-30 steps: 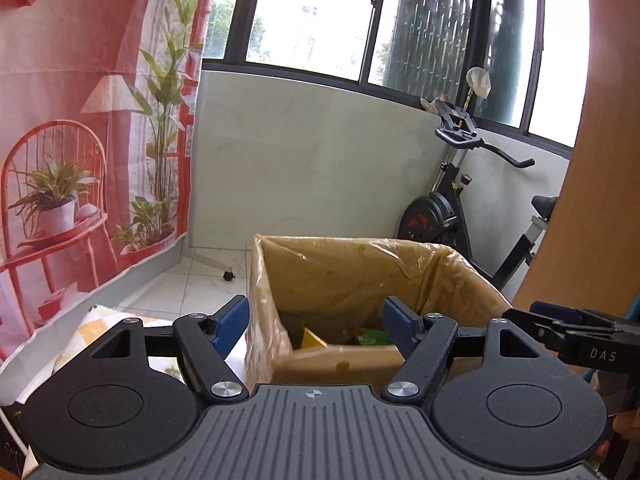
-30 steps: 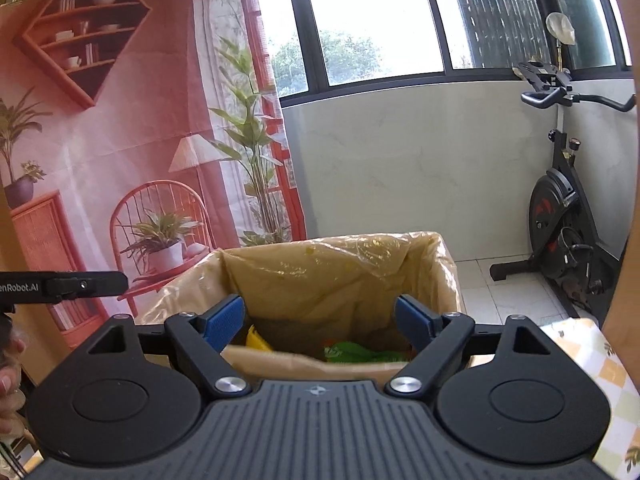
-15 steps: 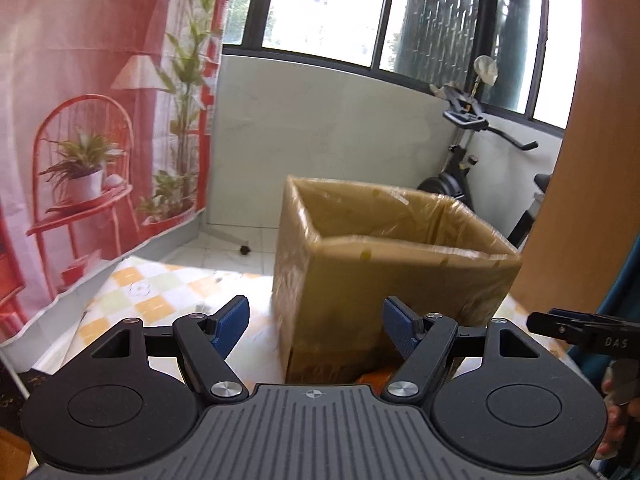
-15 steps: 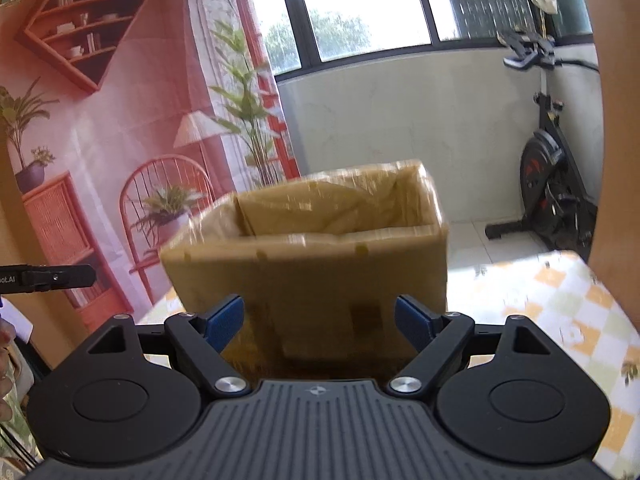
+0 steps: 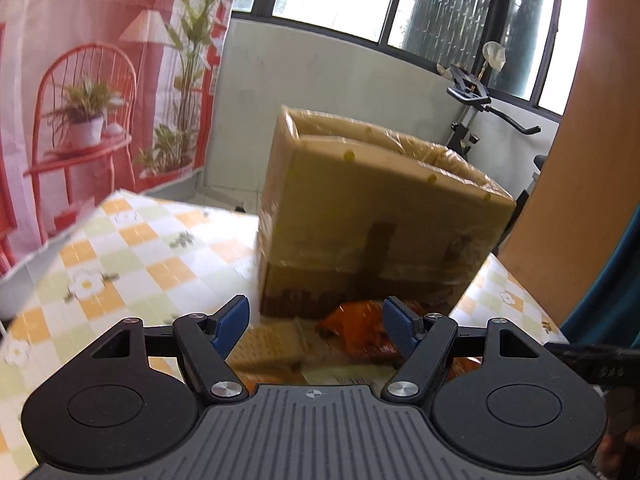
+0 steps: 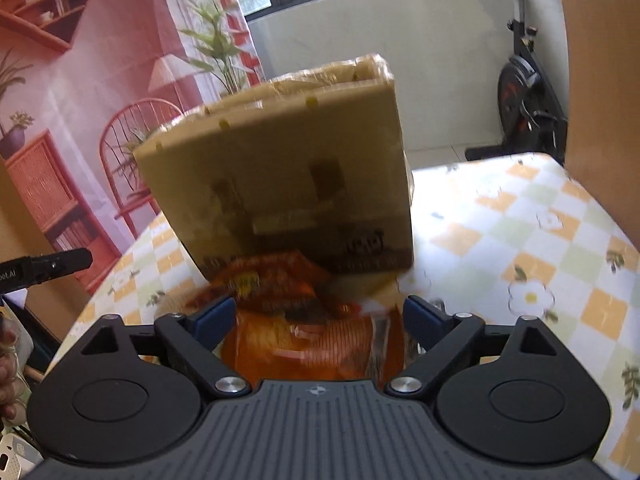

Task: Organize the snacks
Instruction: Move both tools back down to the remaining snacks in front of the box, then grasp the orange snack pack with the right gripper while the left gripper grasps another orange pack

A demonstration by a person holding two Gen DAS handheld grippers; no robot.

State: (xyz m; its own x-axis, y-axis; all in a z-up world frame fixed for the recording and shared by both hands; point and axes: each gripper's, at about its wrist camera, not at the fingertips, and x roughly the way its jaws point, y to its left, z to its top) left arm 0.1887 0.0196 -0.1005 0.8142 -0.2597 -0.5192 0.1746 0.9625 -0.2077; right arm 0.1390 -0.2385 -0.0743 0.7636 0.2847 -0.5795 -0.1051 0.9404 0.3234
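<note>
While both grippers tilt downward over the table (image 6: 560, 216), each stands released, nothing between its pads. Left gripper (image 5: 316, 326): jaws parted, aimed at the foot of the cardboard box (image 5: 372, 216). Right gripper (image 6: 320, 318): jaws just been opening, spread wide above an orange snack packet (image 6: 304, 332), pads clear of it. Packets lie on the checked cloth just in front of the box. Box upright, lined with clear film; contents hidden behind its near wall. Packet printing blurred, unreadable. Lower edges of packets cut off by gripper bodies. Person's fingers (image 6: 8, 364) at left margin, partly cropped.
</note>
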